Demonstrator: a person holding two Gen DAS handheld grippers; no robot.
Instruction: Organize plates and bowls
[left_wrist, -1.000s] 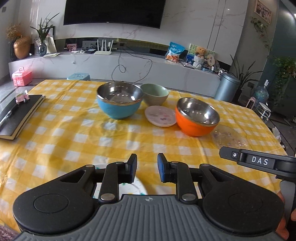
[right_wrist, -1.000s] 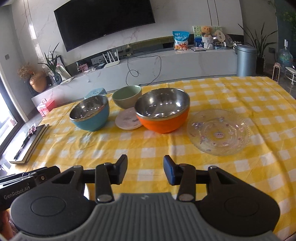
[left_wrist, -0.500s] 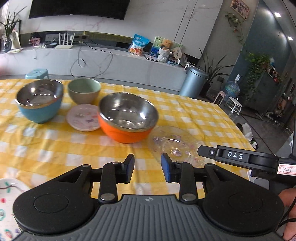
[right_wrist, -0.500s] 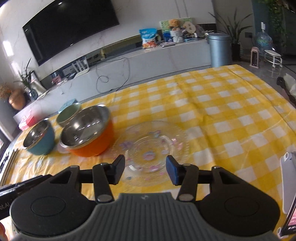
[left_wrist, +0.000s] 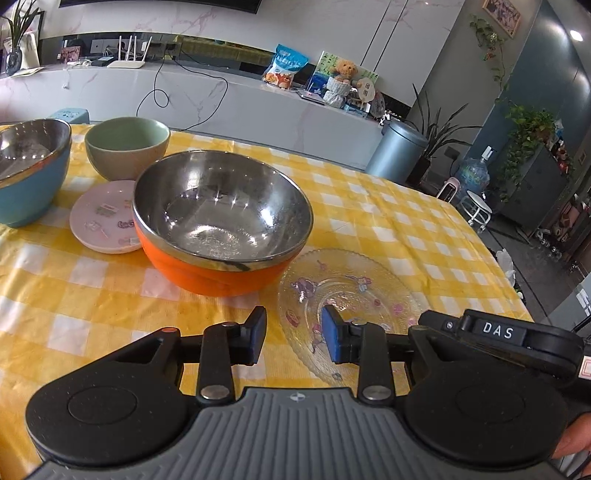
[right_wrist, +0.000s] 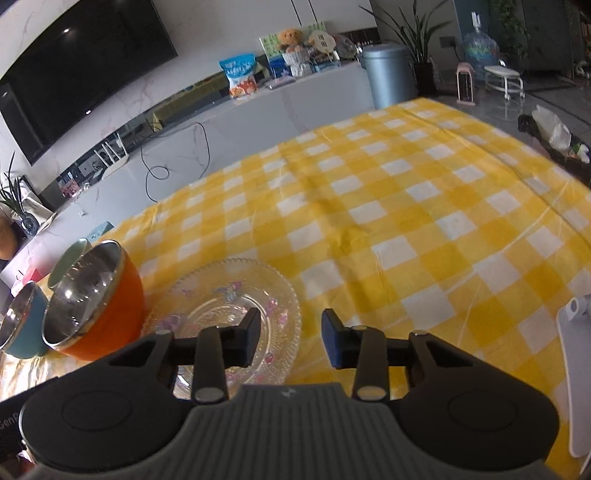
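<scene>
A clear glass plate (left_wrist: 351, 284) with cartoon prints lies on the yellow checked tablecloth, right of an orange steel-lined bowl (left_wrist: 221, 221). Behind it are a small pink plate (left_wrist: 99, 218), a green bowl (left_wrist: 127, 146) and a blue steel-lined bowl (left_wrist: 26, 170). My left gripper (left_wrist: 293, 339) is open and empty, low over the glass plate's near left edge. My right gripper (right_wrist: 290, 341) is open and empty over the glass plate's (right_wrist: 225, 306) near right edge, with the orange bowl (right_wrist: 96, 302) to its left.
The right gripper's body (left_wrist: 517, 339) sits at the right of the left wrist view. A white object (right_wrist: 576, 373) lies at the table's right edge. The tablecloth (right_wrist: 406, 229) stretches bare to the far right. A low cabinet and bin stand beyond the table.
Both grippers have swung right and moved in close to the glass plate. The bowls have slid to the left of both views. Both jaws stay open.
</scene>
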